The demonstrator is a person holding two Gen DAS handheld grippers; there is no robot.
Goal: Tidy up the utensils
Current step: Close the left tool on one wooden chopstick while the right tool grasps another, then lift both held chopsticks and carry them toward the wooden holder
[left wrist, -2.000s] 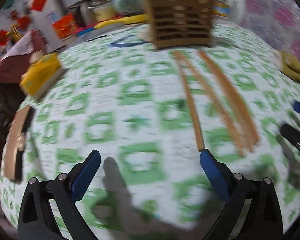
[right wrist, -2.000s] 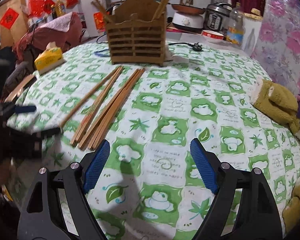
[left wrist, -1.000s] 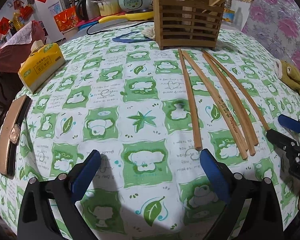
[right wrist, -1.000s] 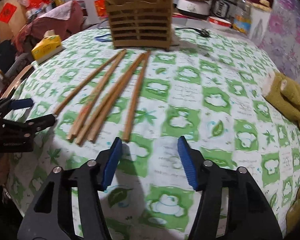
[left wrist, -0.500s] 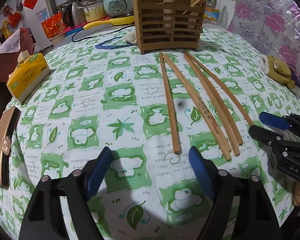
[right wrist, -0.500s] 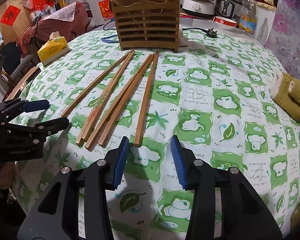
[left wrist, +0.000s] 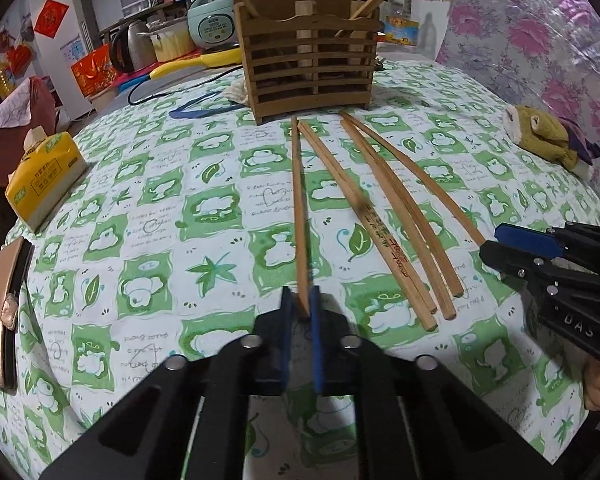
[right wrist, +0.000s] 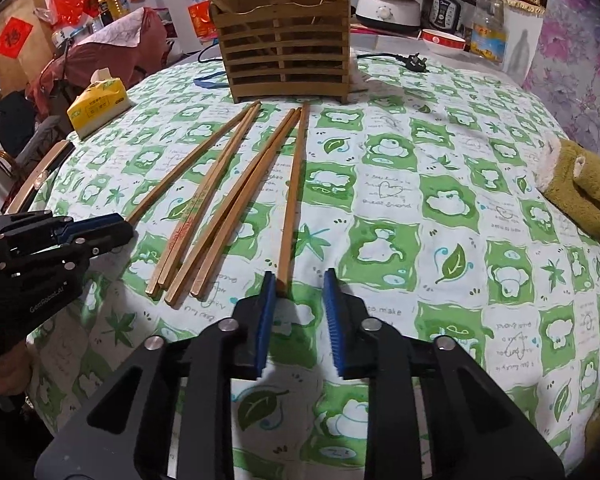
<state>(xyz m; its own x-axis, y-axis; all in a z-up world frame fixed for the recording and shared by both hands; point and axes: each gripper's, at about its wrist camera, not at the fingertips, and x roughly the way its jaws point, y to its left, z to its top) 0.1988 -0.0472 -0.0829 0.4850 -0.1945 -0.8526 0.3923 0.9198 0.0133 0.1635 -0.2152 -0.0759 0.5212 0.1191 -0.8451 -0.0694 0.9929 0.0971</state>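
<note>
Several long wooden chopsticks lie side by side on the green-and-white tablecloth, pointing at a slatted wooden utensil holder [left wrist: 308,76] [right wrist: 284,60] that has a few sticks standing in it. My left gripper [left wrist: 300,308] [right wrist: 120,228] is shut on the near end of the leftmost chopstick [left wrist: 298,208] [right wrist: 180,172]. My right gripper [right wrist: 299,300] [left wrist: 490,245] has its jaws closing. The near end of the rightmost chopstick [right wrist: 292,192] [left wrist: 420,176] lies between them, close to the left pad [right wrist: 266,304], with a gap to the other pad.
A yellow tissue pack [left wrist: 44,176] [right wrist: 100,104] sits at the table's left. An olive plush toy [left wrist: 540,136] [right wrist: 584,192] lies at the right edge. A tan wallet [left wrist: 4,312] rests on the left rim. A power plug [right wrist: 416,59] and kitchen appliances stand behind the holder.
My left gripper's jaws went from wide open to shut on the leftmost chopstick's near end. My right gripper's jaws narrowed around the rightmost chopstick's end.
</note>
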